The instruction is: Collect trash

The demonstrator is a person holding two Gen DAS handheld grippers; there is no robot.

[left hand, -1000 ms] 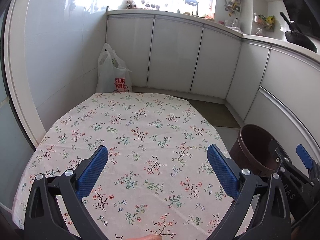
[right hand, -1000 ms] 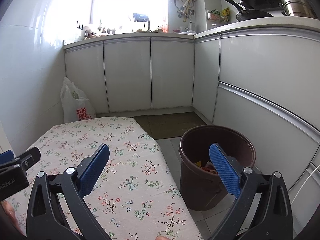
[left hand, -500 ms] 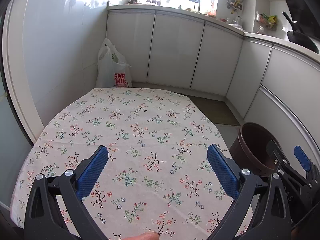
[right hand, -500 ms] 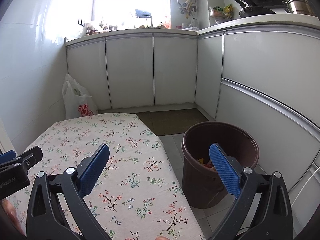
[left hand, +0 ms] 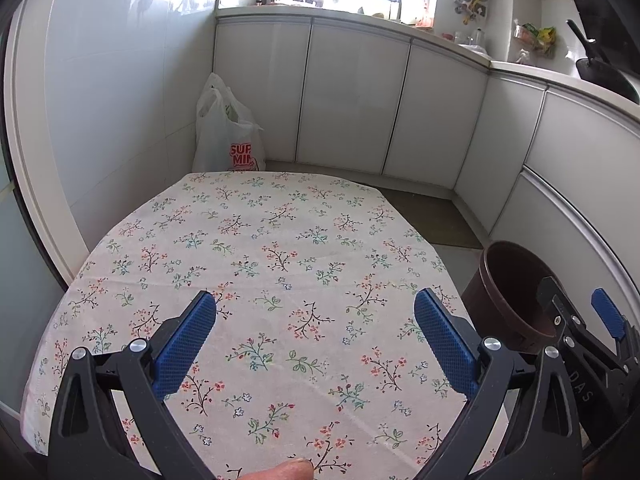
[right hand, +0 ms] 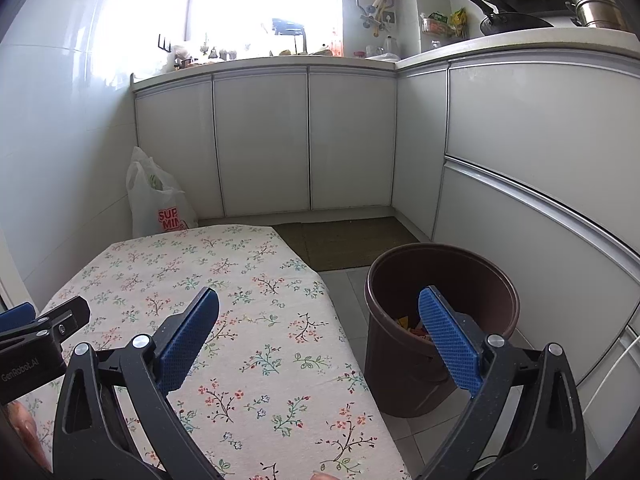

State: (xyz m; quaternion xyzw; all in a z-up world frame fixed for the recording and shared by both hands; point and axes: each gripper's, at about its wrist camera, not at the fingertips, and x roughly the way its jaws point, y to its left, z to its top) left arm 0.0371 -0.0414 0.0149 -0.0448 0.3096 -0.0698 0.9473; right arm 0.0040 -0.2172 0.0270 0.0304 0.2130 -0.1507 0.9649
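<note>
A brown trash bin (right hand: 440, 320) stands on the tiled floor right of the table, with colourful wrappers (right hand: 412, 326) at its bottom; its rim (left hand: 512, 280) also shows in the left wrist view. My left gripper (left hand: 316, 336) hangs open over the floral tablecloth (left hand: 272, 272), nothing between its blue pads. My right gripper (right hand: 320, 336) is open too, above the table's right edge, its right finger in front of the bin. Each gripper shows at the edge of the other's view: the right gripper (left hand: 580, 320), the left gripper (right hand: 40, 328).
A white plastic shopping bag (left hand: 228, 136) with red letters leans in the far corner behind the table. White cabinets (right hand: 304, 144) run along the back and right walls. A dark floor mat (right hand: 352, 240) lies beyond the bin. A pan (right hand: 508, 20) sits on the counter.
Both grippers have tilted or drawn back slightly, so the table and bin sit lower in view. Both stay open and empty.
</note>
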